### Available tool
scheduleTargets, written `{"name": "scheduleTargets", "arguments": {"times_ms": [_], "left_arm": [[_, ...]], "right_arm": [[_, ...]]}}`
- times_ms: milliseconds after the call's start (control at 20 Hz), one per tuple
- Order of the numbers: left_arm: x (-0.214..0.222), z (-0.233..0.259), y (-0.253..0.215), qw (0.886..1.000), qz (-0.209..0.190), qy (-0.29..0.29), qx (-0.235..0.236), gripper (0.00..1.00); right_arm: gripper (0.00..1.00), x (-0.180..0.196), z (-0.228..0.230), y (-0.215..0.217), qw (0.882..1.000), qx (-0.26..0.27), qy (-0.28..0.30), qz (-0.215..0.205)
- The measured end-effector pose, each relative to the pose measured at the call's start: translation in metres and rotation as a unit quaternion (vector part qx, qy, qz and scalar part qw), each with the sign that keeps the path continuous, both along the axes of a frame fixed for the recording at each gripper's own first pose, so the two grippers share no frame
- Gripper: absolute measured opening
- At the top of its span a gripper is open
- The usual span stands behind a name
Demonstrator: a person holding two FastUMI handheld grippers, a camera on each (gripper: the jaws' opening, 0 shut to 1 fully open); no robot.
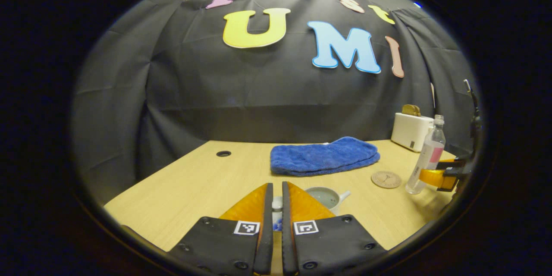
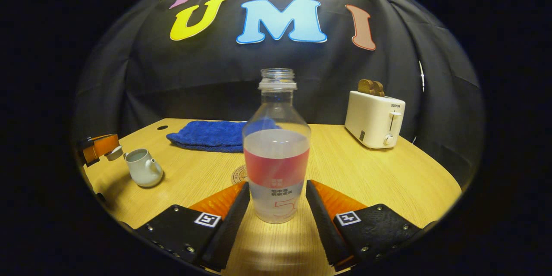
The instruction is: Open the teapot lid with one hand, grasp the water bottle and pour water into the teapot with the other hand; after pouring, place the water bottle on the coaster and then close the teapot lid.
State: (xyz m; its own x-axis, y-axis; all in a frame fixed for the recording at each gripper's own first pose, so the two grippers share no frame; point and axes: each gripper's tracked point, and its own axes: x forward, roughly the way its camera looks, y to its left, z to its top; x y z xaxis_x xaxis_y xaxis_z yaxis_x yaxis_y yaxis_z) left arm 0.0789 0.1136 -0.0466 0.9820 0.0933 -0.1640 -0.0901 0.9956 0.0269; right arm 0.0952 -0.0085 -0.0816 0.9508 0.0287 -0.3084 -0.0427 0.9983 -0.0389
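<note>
The pale teapot [image 1: 324,197] stands open on the wooden table, spout to the right. Its small lid [image 1: 277,205] sits pinched between the fingers of my left gripper [image 1: 277,186], held just left of the pot. In the right gripper view the same teapot [image 2: 143,168] is at the left, with the left gripper [image 2: 101,146] and lid [image 2: 114,153] beside it. The uncapped water bottle [image 2: 276,151], about half full, stands upright on the table. My right gripper [image 2: 277,184] has both fingertips against its sides. The round coaster [image 1: 386,179] lies just left of the bottle [image 1: 427,155].
A folded blue towel [image 1: 324,159] lies behind the teapot. A white toaster [image 2: 374,118] with bread in it stands at the back right. A cable hole [image 1: 223,153] is at the table's far left. The table edge [image 2: 435,200] curves close on the right.
</note>
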Motion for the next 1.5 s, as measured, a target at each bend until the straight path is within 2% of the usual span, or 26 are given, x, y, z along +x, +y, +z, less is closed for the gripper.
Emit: {"name": "scheduleTargets", "arguments": {"times_ms": [50, 250, 450, 750, 1000, 1150, 1300, 1450, 1500], "left_arm": [[-0.002, -0.002, 0.004, 1.0, 0.003, 0.001, 0.0, 0.14], [-0.007, -0.009, 0.013, 1.0, 0.008, 0.005, -0.007, 0.14], [-0.008, -0.01, 0.017, 1.0, 0.008, 0.004, -0.01, 0.15], [-0.012, -0.01, 0.022, 1.0, 0.008, 0.004, -0.013, 0.14], [-0.019, -0.007, 0.031, 1.0, 0.014, 0.002, -0.013, 0.14], [-0.02, -0.008, 0.037, 1.0, 0.017, 0.003, -0.014, 0.14], [-0.022, -0.01, 0.042, 1.0, 0.019, 0.005, -0.022, 0.14], [-0.021, -0.014, 0.044, 0.999, 0.02, 0.008, -0.026, 0.15], [-0.022, -0.015, 0.044, 0.999, 0.02, 0.009, -0.027, 0.15]], "right_arm": [[0.77, -0.004, 0.001, 0.002, 1.0, -0.005, -0.001, 0.002], [0.75, -0.004, 0.003, 0.007, 1.0, -0.022, -0.008, 0.011], [0.75, -0.004, 0.015, 0.012, 0.995, -0.093, -0.032, 0.012], [0.75, 0.005, 0.036, 0.047, 0.978, -0.194, -0.061, 0.052], [0.75, 0.02, 0.037, 0.063, 0.955, -0.283, -0.059, 0.071], [0.75, 0.03, 0.041, 0.066, 0.929, -0.357, -0.059, 0.074], [0.75, 0.038, 0.049, 0.072, 0.892, -0.437, -0.073, 0.085], [0.74, 0.047, 0.053, 0.087, 0.863, -0.487, -0.087, 0.106], [0.74, 0.047, 0.055, 0.093, 0.849, -0.507, -0.094, 0.113]]}}
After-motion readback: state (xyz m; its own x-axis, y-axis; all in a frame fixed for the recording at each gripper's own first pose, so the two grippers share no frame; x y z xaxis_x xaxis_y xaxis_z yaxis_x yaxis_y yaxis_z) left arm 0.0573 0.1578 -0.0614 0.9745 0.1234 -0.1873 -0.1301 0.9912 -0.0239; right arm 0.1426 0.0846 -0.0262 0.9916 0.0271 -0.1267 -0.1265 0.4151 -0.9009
